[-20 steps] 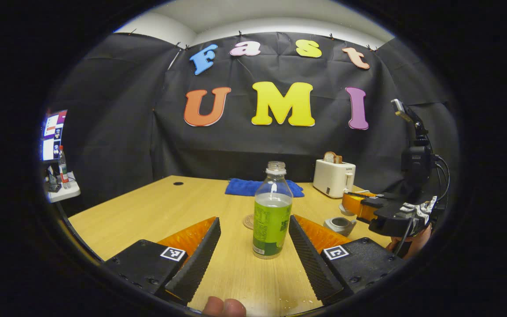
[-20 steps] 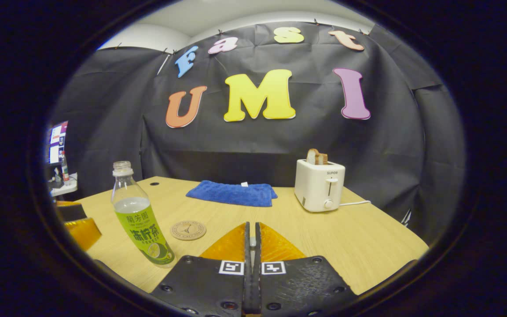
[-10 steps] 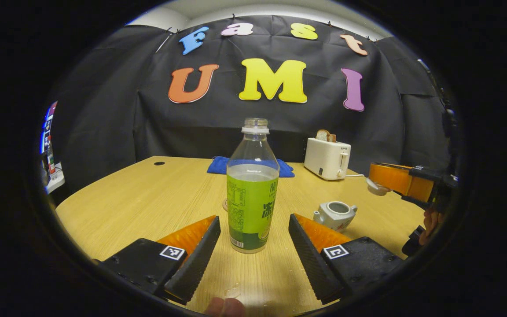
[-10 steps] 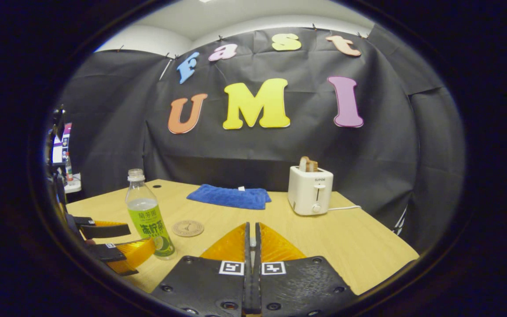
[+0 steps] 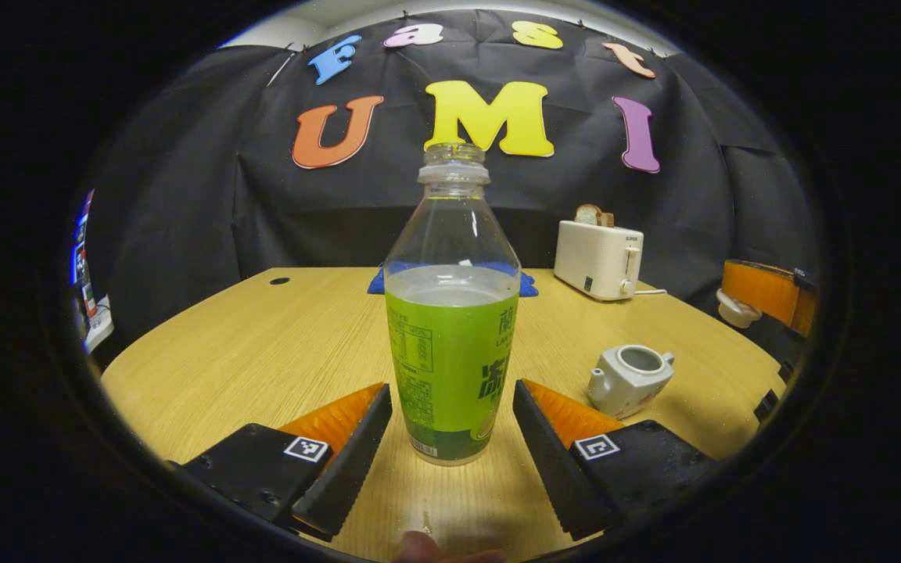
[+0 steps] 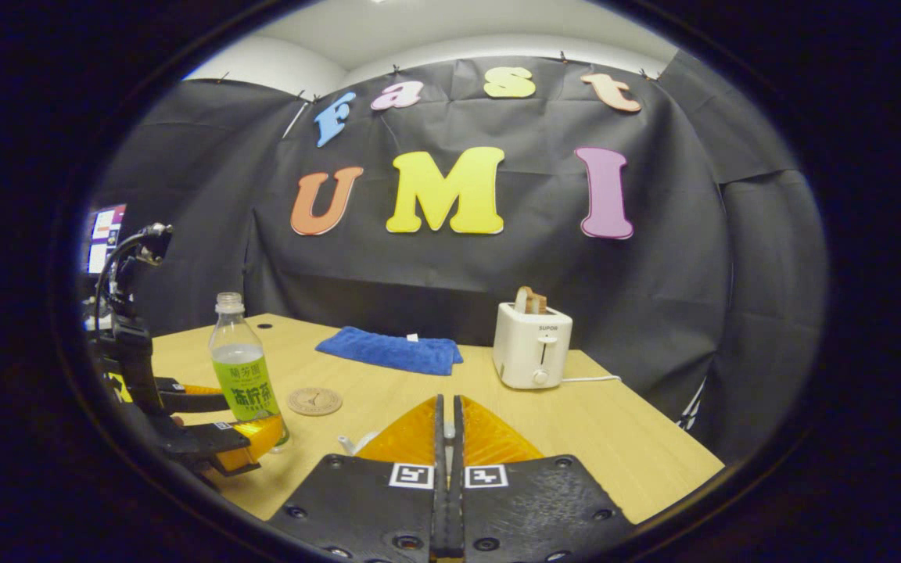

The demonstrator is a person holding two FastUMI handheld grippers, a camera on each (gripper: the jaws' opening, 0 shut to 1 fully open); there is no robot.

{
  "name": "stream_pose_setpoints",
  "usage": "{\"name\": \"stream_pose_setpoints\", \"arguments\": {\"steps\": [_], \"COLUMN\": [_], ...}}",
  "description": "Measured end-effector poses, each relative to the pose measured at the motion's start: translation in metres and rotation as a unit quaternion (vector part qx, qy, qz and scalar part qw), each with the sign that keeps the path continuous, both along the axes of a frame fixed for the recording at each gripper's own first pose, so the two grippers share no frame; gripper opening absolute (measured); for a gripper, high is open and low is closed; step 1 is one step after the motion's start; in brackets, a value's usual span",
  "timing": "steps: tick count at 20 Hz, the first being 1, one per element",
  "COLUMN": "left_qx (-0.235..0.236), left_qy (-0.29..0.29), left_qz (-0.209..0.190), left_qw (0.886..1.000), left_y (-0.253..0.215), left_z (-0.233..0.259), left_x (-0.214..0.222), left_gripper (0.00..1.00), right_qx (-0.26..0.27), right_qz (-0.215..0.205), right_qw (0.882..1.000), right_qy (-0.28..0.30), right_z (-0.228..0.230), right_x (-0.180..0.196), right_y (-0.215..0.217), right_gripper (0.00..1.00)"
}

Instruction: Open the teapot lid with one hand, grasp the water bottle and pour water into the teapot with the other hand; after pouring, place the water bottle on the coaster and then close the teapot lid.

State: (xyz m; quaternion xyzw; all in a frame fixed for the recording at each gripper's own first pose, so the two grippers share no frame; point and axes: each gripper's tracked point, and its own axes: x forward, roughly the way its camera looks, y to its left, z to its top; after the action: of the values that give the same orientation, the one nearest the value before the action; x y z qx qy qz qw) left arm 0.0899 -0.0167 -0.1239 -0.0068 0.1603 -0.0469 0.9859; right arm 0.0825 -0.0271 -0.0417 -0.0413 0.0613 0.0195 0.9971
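One bottle [image 5: 451,313], one teapot [image 5: 629,379], one coaster [image 6: 314,401], one toaster [image 6: 532,353], one blue cloth [image 6: 389,350], two claws [image 5: 450,438] [image 6: 447,438].

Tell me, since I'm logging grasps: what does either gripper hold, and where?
Right gripper: the teapot lid, pinched at its top. Left gripper: nothing; it's open around the water bottle.

The left gripper [image 5: 450,438] sits low over the table, its two fingers spread wide on either side of the water bottle [image 5: 452,328] with a gap on each side, touching neither wall. A fingertip of the holding hand [image 5: 419,547] peeks in behind the bottle's base. The right gripper [image 6: 448,438] is held to the right of the bottle (raised, level), its fingers pressed together on a small pale piece that cannot be made out.
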Motion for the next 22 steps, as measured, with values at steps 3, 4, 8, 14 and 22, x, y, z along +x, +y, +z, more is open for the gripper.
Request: {"name": "stream_pose_setpoints", "arguments": {"steps": [3, 4, 8, 14, 22], "left_qx": [0.006, 0.011, 0.059, 0.24, 0.472], "left_qy": [-0.01, -0.008, 0.004, -0.017, -0.009], "left_qz": [-0.003, -0.002, -0.007, 0.003, -0.044], "left_qw": [1.0, 1.0, 0.998, 0.971, 0.881], "left_y": [-0.001, 0.0, 0.002, 0.03, 0.042], "left_z": [0.007, 0.006, 0.013, 0.05, 0.062], "left_x": [0.004, 0.004, 0.003, 0.002, 0.01], "left_gripper": [0.89, 0.88, 0.79, 0.75, 0.76], "right_qx": [0.003, 0.006, 0.012, 0.026, 0.034], "right_qz": [0.002, 0.004, 0.003, -0.001, -0.007], "right_qw": [1.0, 1.0, 1.0, 1.0, 0.999], "right_qy": [0.006, 0.008, 0.007, 0.003, 0.008], "right_z": [-0.005, -0.005, -0.003, 0.0, -0.006], "right_x": [-0.002, -0.002, -0.003, -0.007, -0.013], "right_y": [-0.002, -0.002, -0.007, -0.023, -0.048], "right_gripper": [0.0, 0.0, 0.0, 0.0, 0.0]}}
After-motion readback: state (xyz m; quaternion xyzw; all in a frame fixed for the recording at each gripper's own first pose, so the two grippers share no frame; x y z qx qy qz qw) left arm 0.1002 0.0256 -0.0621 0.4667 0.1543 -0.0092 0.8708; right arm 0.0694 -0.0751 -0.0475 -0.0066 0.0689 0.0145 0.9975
